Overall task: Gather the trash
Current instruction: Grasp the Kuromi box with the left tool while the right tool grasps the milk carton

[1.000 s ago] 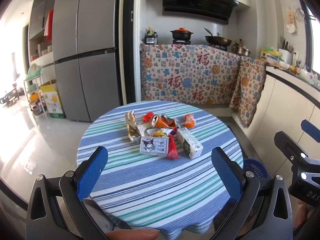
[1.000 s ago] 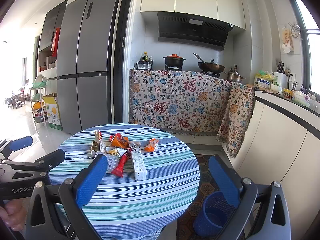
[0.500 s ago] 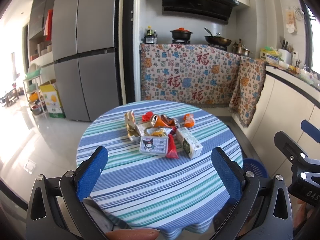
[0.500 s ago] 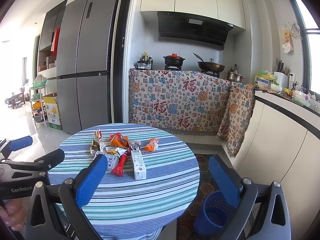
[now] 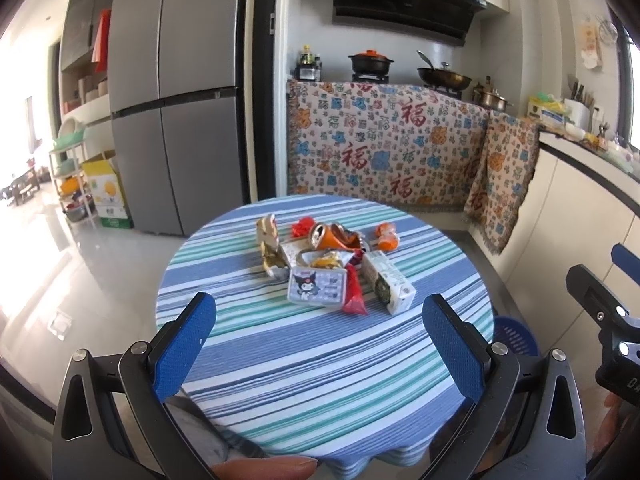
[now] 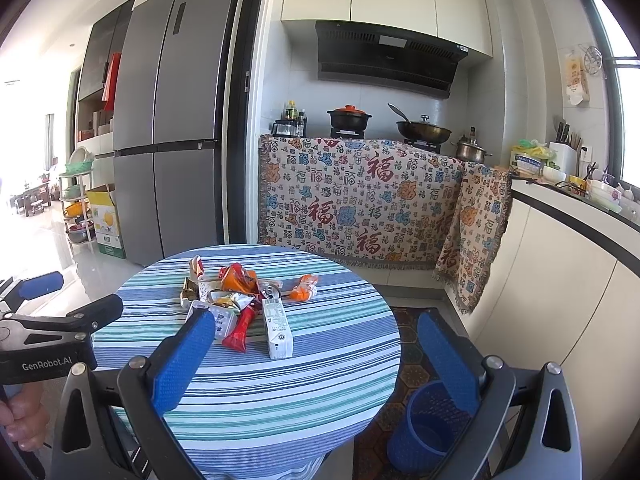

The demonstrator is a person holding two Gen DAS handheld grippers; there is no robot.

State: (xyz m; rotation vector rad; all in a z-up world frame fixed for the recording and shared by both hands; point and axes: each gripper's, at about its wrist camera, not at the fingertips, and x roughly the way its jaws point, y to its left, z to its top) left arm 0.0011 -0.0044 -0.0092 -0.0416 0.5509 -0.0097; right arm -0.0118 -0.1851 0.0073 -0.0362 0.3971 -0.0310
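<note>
A pile of trash lies mid-table on the striped round table (image 5: 320, 368): a crushed orange can (image 5: 332, 236), a white carton (image 5: 390, 286), a cartoon-print box (image 5: 318, 290), a red wrapper (image 5: 354, 294), an orange packet (image 5: 386, 238) and a gold wrapper (image 5: 272, 248). The right wrist view shows the carton (image 6: 278, 328), the red wrapper (image 6: 242, 328) and the orange packet (image 6: 304, 288). A blue mesh bin (image 6: 428, 428) stands on the floor right of the table. My left gripper (image 5: 320, 344) is open and empty, short of the pile. My right gripper (image 6: 316, 356) is open and empty, above the table's near right edge.
A grey fridge (image 5: 176, 92) stands behind the table on the left. A cloth-draped stove counter (image 5: 384, 140) with pots is at the back. White cabinets (image 6: 560, 300) run along the right. A patterned rug (image 6: 412, 344) lies under the bin.
</note>
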